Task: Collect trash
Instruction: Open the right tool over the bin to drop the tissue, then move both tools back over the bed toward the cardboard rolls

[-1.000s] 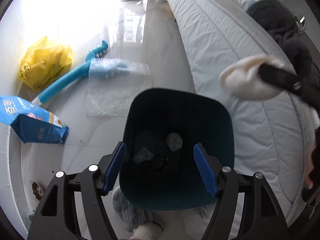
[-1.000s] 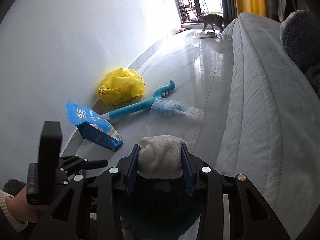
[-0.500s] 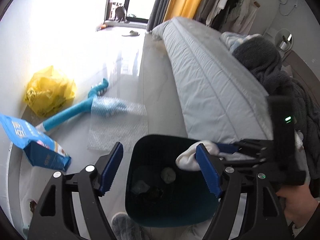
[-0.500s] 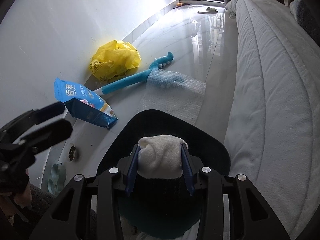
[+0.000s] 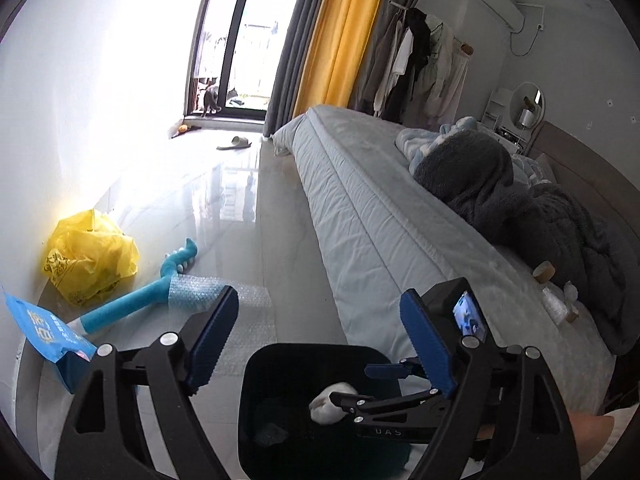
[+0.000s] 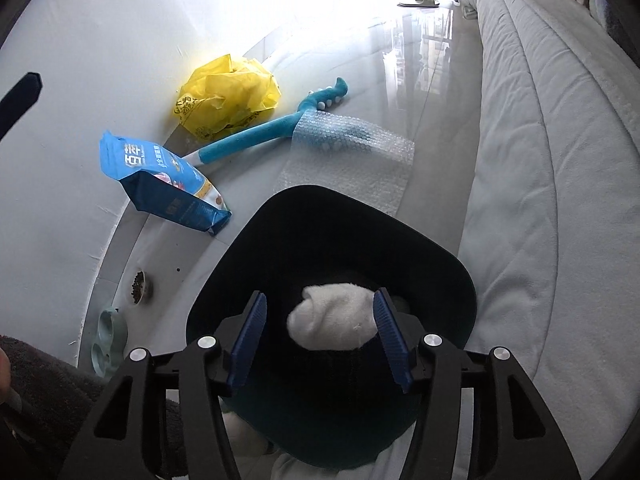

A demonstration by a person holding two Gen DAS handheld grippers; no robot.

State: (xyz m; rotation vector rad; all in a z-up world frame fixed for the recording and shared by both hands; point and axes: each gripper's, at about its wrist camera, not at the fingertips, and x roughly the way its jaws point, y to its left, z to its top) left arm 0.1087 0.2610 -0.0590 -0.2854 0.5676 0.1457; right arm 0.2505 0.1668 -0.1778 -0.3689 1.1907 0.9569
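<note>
The right tongs (image 6: 318,330) hang over the mouth of the dark bin (image 6: 436,264), their blue pads spread apart with the white wad (image 6: 334,322) between them; the wad touches the pad at 3 o'clock and stands clear of the pad at 9 o'clock, so it looks loose rather than pinched. In the left wrist view the same wad (image 5: 330,402) shows just inside the bin (image 5: 280,364), at the tip of the right tongs (image 5: 362,386) reaching in from 3 o'clock. The left tongs (image 5: 320,340) are wide apart and hold nothing, poised above the bin's rim. More rubbish lies dimly at the bottom of the bin, too dark to name. On the glossy floor (image 6: 400,60) at 12 o'clock from the bin lies a sheet of bubble wrap (image 6: 352,160), one end draped over a blue foam stick (image 6: 256,138). At 11 o'clock a crumpled yellow bag (image 6: 226,98) sits against the wall, and at 10 o'clock a blue pouch (image 6: 160,176) lies on its side. A small bowl of kibble (image 6: 139,286) rests at 9 o'clock. The bed (image 6: 540,160) runs along the 3 o'clock side, with the bin close against it.
</note>
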